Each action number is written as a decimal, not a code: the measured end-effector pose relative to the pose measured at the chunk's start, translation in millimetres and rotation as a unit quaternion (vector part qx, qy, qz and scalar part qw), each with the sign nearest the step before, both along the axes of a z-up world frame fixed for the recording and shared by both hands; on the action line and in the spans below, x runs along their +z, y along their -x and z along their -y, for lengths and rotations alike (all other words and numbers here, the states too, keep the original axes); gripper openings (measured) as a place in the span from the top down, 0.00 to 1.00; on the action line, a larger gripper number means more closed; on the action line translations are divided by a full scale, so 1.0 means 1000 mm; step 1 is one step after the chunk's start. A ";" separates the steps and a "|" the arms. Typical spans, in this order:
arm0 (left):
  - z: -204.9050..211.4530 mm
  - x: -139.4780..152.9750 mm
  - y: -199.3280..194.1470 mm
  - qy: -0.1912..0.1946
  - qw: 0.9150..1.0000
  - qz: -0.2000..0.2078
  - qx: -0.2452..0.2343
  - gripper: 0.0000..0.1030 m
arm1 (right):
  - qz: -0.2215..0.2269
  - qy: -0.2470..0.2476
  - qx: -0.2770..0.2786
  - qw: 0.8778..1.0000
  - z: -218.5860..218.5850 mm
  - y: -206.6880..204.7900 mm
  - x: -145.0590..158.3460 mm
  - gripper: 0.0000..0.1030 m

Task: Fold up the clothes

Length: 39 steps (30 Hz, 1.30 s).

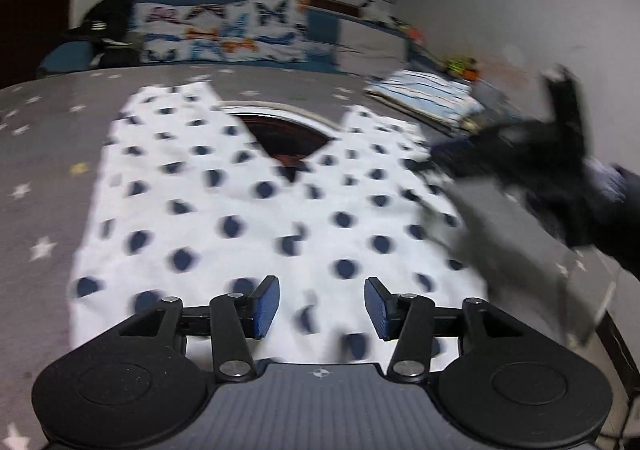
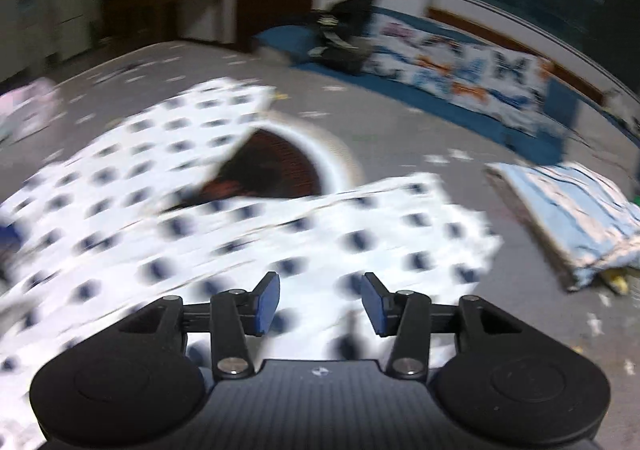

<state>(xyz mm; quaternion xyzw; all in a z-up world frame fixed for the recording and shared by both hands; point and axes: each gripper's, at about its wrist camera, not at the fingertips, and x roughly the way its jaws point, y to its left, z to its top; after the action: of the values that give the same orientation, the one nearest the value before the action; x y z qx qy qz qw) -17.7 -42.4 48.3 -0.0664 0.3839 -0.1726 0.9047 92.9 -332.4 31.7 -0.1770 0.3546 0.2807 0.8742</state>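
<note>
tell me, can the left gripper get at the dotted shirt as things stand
Probably yes. The left gripper is open above the dotted shirt, which lies flat on the bed with nothing between them.

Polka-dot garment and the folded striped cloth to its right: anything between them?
Only bare star-print sheet separates the polka-dot garment from the folded striped cloth, seen in the right wrist view.

On the grey star-patterned bed cover (image 1: 48,177) lies one white garment with dark dots (image 1: 224,209). Beside this garment, on its right, is one folded blue-striped cloth (image 2: 576,209). Behind the garment there is one long patterned pillow (image 1: 224,31), and one black bag (image 1: 108,29) at the pillow's left end. Two grippers are visible, each with two blue pads.
</note>
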 end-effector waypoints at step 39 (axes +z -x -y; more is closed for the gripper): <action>-0.044 -0.013 0.046 -0.046 0.995 0.002 0.089 0.37 | -0.021 -0.065 0.120 0.990 -0.036 0.163 -0.011 0.38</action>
<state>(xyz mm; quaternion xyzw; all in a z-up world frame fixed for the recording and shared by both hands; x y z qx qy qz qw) -63.6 1.7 35.0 -0.0588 0.3821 -0.0736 0.9193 -70.4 -295.9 20.5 -0.1549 0.3304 0.4097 0.8361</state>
